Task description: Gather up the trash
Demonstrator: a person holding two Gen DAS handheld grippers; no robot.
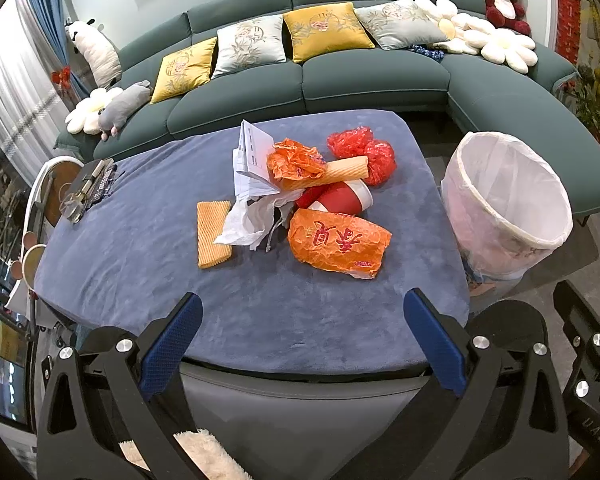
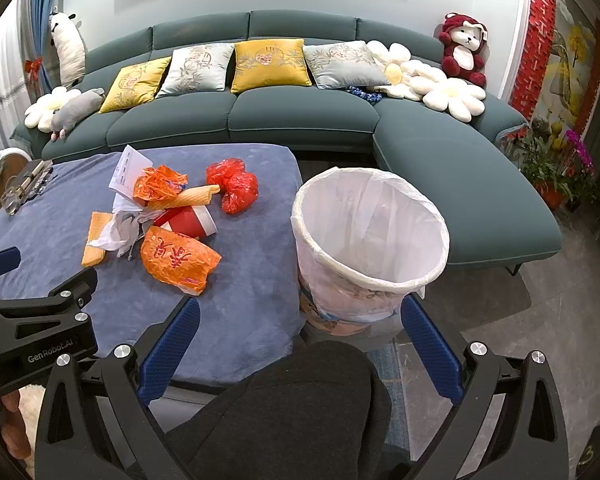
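Note:
A pile of trash lies on the blue-covered table: an orange printed bag, a red paper cup, a red plastic bag, a crumpled orange bag, white papers, crumpled tissue and a yellow foam sleeve. A white-lined trash bin stands right of the table. My left gripper is open and empty above the table's near edge. My right gripper is open and empty, near the bin's base.
A teal sofa with cushions and plush toys runs behind the table. A dark box with metal items sits at the table's left end. Potted plants stand at the far right. The person's dark-clad knee is below my right gripper.

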